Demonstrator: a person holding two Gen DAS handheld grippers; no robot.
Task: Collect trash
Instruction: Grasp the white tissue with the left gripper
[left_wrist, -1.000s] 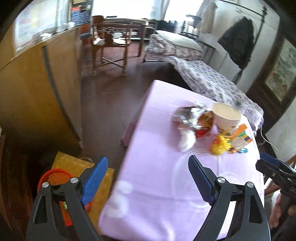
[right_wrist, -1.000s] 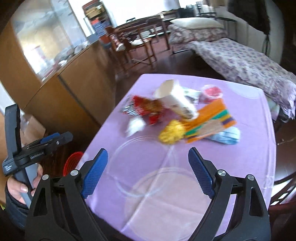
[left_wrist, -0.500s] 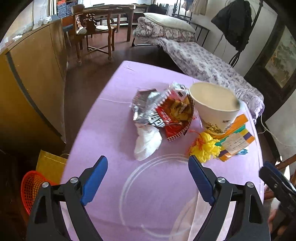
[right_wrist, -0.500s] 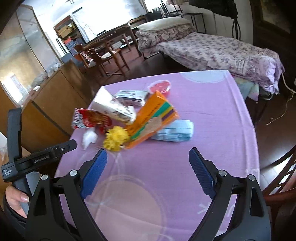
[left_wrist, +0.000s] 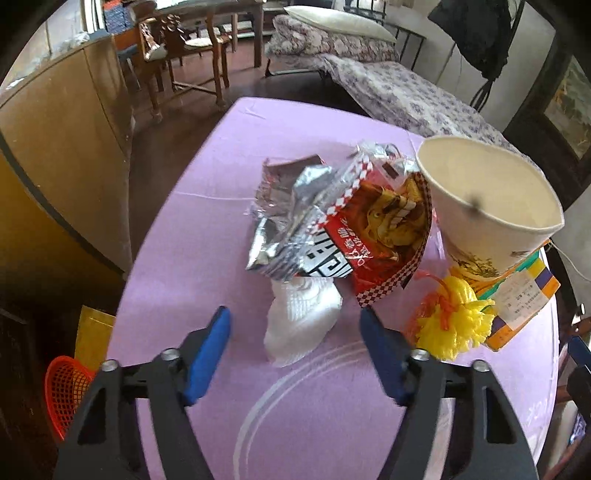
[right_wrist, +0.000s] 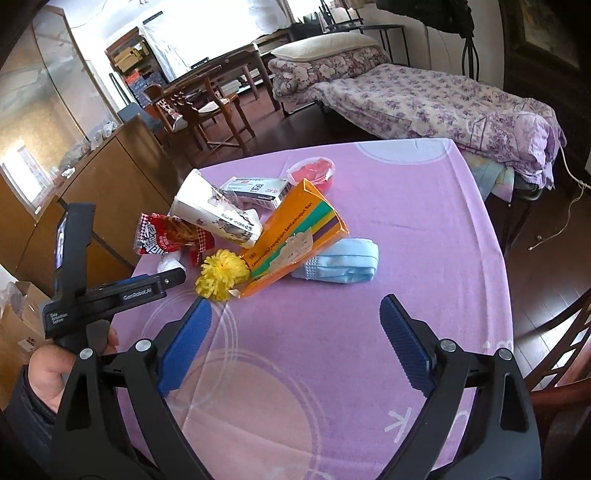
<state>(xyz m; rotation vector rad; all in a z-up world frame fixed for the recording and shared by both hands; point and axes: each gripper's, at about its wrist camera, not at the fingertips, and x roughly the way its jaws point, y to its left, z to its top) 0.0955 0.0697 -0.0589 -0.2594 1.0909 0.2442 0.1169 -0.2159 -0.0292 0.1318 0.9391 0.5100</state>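
As the left gripper narrows its open jaws, nothing yet pinched, we see the crumpled tissue on the purple table lying between its fingertips, lengthwise along them, while the open, empty right gripper waits farther off.

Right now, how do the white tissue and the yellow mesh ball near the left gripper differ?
The white tissue is a pale, soft crumpled wad; the yellow mesh ball is a bright frilly bunch tied with an orange string. The tissue lies partly under the red snack bag; the mesh ball rests against the orange box. The tissue sits ahead between the left gripper fingers; the ball lies off to their right. Both rest on the purple tablecloth.
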